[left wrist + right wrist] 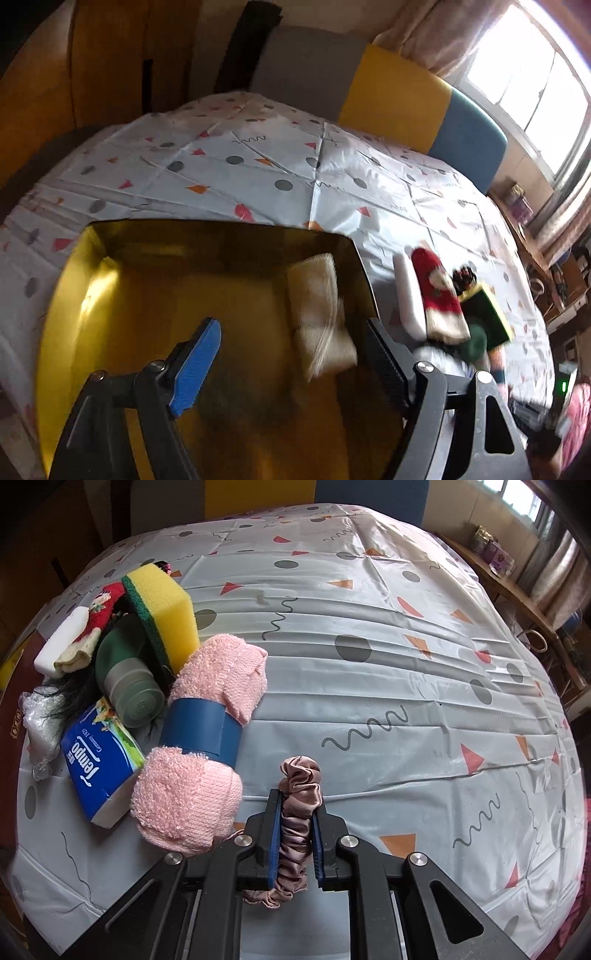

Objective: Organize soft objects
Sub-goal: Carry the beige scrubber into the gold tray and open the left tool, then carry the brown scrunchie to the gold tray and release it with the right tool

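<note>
My left gripper [291,350] hangs open over a gold tray [74,295]. A cream folded cloth [321,314] lies blurred in the tray, close to the right finger [384,365]; neither pad presses on it. My right gripper [297,805] is shut on a dusty-pink satin scrunchie [299,786] just above the patterned tablecloth [406,664]. To its left lies a pile: a rolled pink towel [199,738] with a blue band, a blue tissue pack [99,768], a yellow sponge [166,605], a green bottle [125,672] and a red sock [99,605].
A white block [59,642], black hair [70,698] and a crumpled plastic bag [37,731] sit in the same pile, right of the tray in the left wrist view. Chair backs [395,96] stand behind the table. A wooden shelf [517,590] runs under the window.
</note>
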`<state>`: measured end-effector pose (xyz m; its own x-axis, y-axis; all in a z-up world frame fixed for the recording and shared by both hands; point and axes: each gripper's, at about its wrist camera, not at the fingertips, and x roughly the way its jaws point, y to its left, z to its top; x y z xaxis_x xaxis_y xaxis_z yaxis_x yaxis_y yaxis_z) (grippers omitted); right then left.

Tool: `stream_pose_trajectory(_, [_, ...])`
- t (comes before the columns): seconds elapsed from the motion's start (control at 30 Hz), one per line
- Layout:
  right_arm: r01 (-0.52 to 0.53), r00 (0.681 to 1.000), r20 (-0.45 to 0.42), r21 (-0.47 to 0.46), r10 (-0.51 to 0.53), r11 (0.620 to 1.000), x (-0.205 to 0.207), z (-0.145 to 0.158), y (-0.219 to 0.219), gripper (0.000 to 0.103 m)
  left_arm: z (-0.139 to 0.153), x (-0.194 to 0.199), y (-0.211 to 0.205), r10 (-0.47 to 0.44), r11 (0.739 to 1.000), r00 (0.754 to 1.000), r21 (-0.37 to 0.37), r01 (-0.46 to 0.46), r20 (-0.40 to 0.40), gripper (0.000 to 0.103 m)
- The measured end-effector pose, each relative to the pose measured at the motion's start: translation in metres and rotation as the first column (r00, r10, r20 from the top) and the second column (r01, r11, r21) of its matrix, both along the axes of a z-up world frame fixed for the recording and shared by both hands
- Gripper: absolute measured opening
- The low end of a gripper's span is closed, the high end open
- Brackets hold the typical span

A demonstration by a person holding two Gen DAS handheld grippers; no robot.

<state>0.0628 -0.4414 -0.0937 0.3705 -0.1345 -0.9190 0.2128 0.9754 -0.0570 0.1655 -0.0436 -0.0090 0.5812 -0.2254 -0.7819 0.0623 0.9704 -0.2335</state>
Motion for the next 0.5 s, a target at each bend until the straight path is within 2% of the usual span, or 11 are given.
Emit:
stream_pose_trajectory(0.2, [-0.003,1.000,0.004,-0.020,0.003,1.000,0.000,0.002,0.004,0.013,0.005,-0.056,0.006,-0.004,0.998,0.999,0.062,0.002,0.045,0.079])
stream_pose_trajectory(0.33, [0.018,1.000,0.020,-0.003,-0.018,1.000,-0.001,0.006,0.000,0.012,0.003,-0.080,0.009,-0.013,0.999,0.999,0.042,0.011,0.033,0.079])
stream_pose_trajectory(0.5, [0.058,0.994,0.096,0.017,-0.059,0.998,-0.007,0.023,-0.010,0.012,0.005,-0.101,0.010,-0.004,0.996,0.998,0.093,-0.001,0.055,0.079])
